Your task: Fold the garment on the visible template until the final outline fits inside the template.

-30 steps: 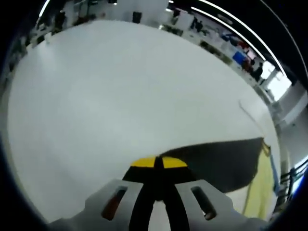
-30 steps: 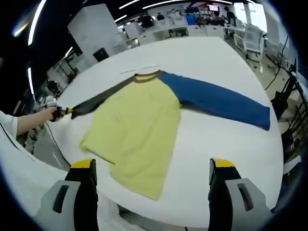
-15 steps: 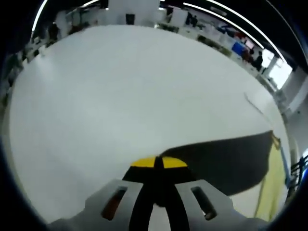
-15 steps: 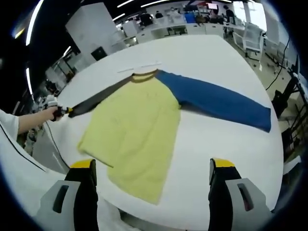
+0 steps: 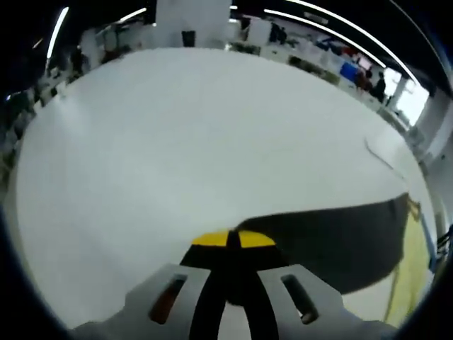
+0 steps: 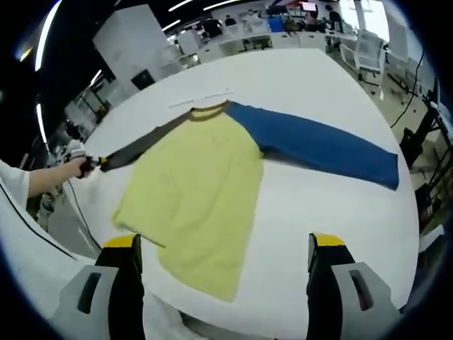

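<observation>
1 shirt, 2 sleeves, 1 table, 2 tongs

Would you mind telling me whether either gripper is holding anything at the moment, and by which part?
The left gripper is shut on the shirt, gripping the end of its dark sleeve. The right gripper is open and holds nothing.

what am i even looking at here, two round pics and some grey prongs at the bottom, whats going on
A person holds a two-jaw tool in each hand, and each tool carries a fisheye camera looking along its jaws. In the left gripper view, the left tool is shut on the dark sleeve of a shirt. The right gripper view shows the right tool, jaws wide open and holding nothing, above a white table. On it lies the shirt: yellow body, blue sleeve stretched out flat.
</observation>
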